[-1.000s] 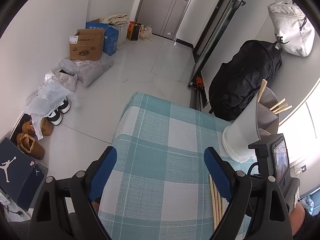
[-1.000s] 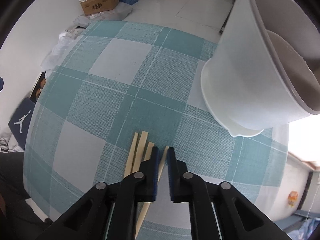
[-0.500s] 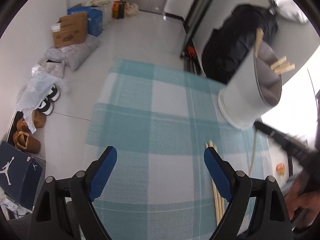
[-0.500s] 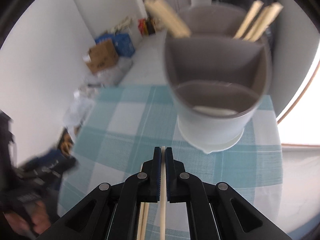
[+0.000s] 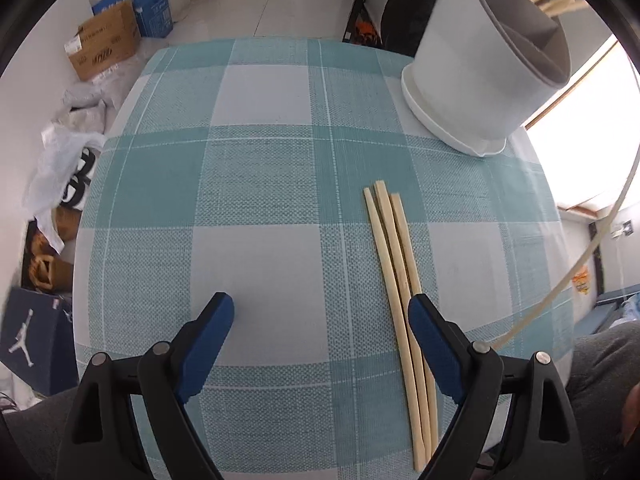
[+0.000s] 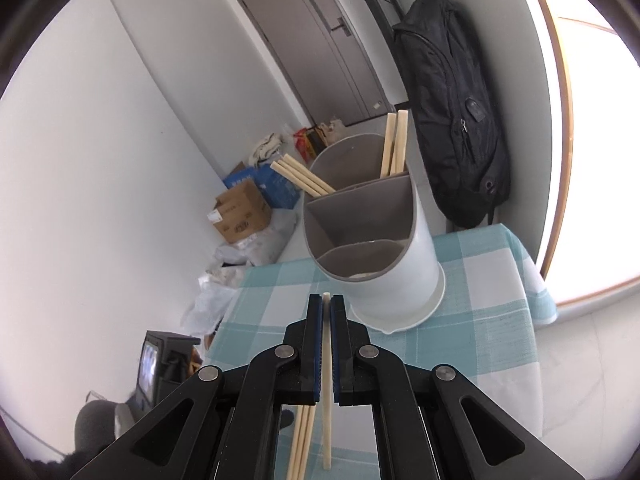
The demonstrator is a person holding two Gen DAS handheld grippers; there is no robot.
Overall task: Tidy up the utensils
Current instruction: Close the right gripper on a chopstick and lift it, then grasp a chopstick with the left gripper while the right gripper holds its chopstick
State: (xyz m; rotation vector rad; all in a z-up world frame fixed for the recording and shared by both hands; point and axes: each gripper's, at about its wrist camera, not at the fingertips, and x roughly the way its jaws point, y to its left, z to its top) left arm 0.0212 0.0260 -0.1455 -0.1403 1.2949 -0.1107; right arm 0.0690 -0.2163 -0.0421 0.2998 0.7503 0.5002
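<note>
My right gripper (image 6: 327, 300) is shut on one wooden chopstick (image 6: 327, 384), held in the air just short of the white utensil holder (image 6: 384, 256). The holder has grey divided compartments; several chopsticks (image 6: 394, 144) stand in its far ones. The held chopstick (image 5: 592, 252) shows as a thin curved line at the right edge of the left wrist view. My left gripper (image 5: 320, 312) hangs open over the checked tablecloth (image 5: 260, 184). Three chopsticks (image 5: 400, 280) lie on the cloth by its right finger (image 5: 432, 340). The holder (image 5: 488, 68) stands at the cloth's far right.
A black backpack (image 6: 452, 112) hangs on the wall behind the holder. Cardboard boxes (image 5: 104, 44), plastic bags and shoes (image 5: 52, 248) lie on the floor left of the table. A person's leg (image 5: 600, 360) is at the table's near right corner.
My right gripper lifted one chopstick off the cloth and rose toward the holder's top. My left gripper tilted down and came in over the cloth beside the three lying chopsticks.
</note>
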